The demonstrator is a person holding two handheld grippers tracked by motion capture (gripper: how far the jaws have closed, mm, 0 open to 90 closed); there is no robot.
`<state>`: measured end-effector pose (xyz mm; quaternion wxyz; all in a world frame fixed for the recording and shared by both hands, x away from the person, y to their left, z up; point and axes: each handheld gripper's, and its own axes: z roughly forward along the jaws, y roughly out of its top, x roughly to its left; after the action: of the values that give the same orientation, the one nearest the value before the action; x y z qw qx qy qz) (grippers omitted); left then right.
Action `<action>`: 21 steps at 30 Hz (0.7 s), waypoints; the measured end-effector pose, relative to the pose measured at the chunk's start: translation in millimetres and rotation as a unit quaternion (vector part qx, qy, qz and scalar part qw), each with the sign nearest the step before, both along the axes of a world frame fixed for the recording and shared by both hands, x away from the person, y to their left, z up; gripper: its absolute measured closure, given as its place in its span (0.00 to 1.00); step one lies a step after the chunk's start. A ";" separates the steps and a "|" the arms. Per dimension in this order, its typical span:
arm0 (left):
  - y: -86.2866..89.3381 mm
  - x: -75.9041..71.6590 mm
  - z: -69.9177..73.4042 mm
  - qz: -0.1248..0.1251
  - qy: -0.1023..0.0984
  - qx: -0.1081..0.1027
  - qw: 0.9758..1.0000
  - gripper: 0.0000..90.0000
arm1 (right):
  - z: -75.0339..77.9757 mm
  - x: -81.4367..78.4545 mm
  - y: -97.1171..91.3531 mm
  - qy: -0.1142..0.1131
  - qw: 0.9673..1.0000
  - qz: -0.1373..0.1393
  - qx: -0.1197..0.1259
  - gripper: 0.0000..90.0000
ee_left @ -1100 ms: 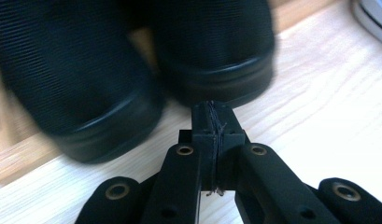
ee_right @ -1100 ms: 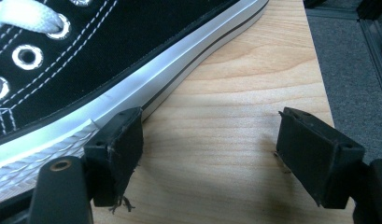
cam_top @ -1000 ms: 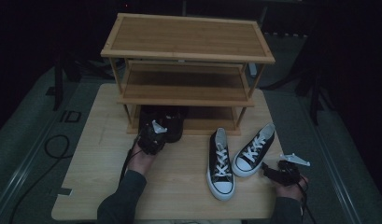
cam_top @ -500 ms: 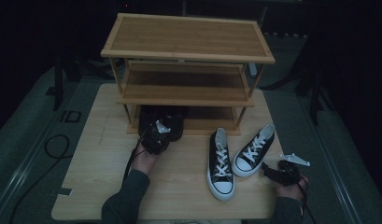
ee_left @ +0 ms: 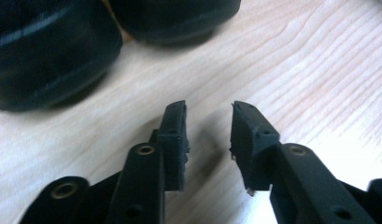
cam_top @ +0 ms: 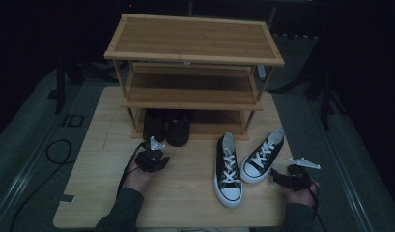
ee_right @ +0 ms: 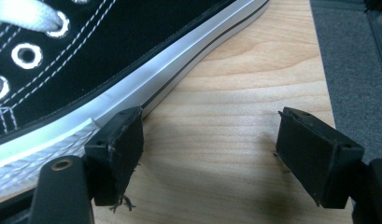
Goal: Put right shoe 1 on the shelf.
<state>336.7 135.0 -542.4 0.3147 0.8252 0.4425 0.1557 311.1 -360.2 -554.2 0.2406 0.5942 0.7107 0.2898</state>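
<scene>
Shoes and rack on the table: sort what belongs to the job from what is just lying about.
Part of the job:
- dark shoes on the bottom shelf
- black-and-white sneakers
- shoe rack
- left gripper, open, nothing between its fingers
- right gripper, open beside a sneaker

Lying about:
- cable on the floor

Wooden shoe rack (cam_top: pixel 192 53) stands on table (cam_top: pixel 185 193).

We find the high view dim and underexposed; the surroundings fall to black and the table (cam_top: pixel 185 193) is muted. Both gripper views are brightly lit. The dark shoes (ee_left: pixel 53 51) are blurred and out of focus, while the sneaker (ee_right: pixel 86 56) stitching reads sharp. Soft shadows lie under the jaws.
</scene>
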 end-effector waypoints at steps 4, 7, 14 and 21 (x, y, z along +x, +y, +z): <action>6.1 -3.2 -2.7 0.008 0.002 -0.008 1.000 0.69 | 5.3 0.3 0.4 0.007 1.000 0.025 0.016 0.48; 9.2 -3.8 -4.1 0.012 0.004 -0.011 1.000 0.68 | 12.1 -0.6 0.0 -0.002 0.999 0.035 0.015 0.62; 14.9 -4.7 -7.4 0.018 0.007 -0.020 1.000 0.66 | 34.5 3.4 -2.8 -0.030 0.997 0.069 0.014 0.83; 20.0 -6.4 -7.8 0.022 0.009 -0.028 0.999 0.66 | 46.3 -7.7 21.8 -0.036 0.987 0.156 -0.018 0.87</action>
<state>330.3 155.0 -550.2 0.3306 0.8074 0.4675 0.1425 303.4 -338.4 -507.9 0.2288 0.4606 0.7907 0.3322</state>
